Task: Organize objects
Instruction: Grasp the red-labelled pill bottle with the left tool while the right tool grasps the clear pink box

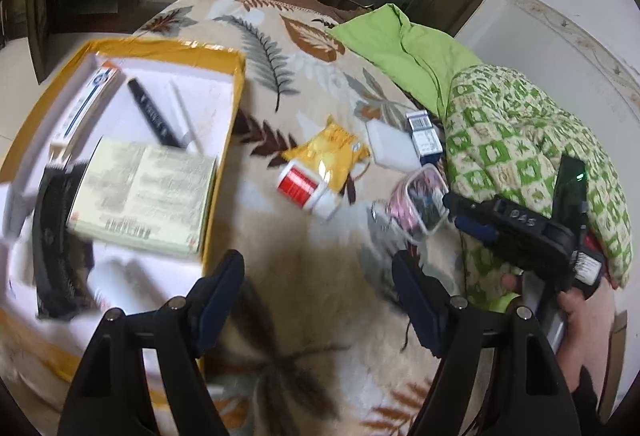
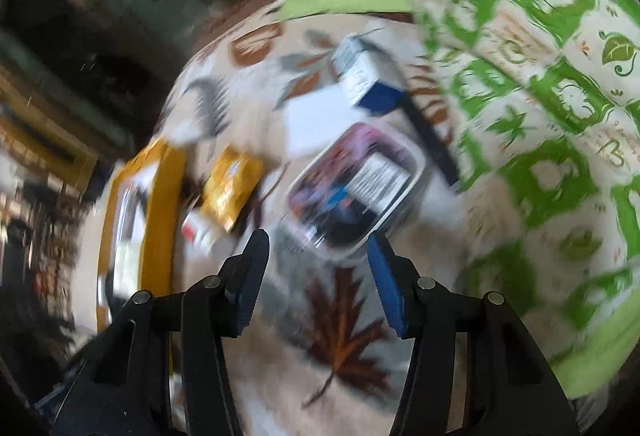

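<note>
My left gripper (image 1: 318,276) is open and empty above the leaf-patterned blanket, just right of the yellow-rimmed white box (image 1: 224,52). The box holds a pale booklet (image 1: 144,192), a black pen (image 1: 154,114), a white tube and a black comb (image 1: 56,236). On the blanket lie a red-labelled bottle (image 1: 304,190), a yellow packet (image 1: 328,152), a white block (image 1: 390,148), a blue-white carton (image 1: 424,136) and a clear case (image 1: 420,202). My right gripper (image 2: 318,268) is open and empty, its tips just short of the clear case (image 2: 356,188). It also shows in the left wrist view (image 1: 452,202).
A green patterned quilt (image 1: 532,156) and a plain green cloth (image 1: 400,48) are piled on the right. A thin black stick (image 2: 432,140) lies beside the carton (image 2: 368,80). The yellow packet (image 2: 232,188) and box rim (image 2: 160,220) are to the left. The right wrist view is motion-blurred.
</note>
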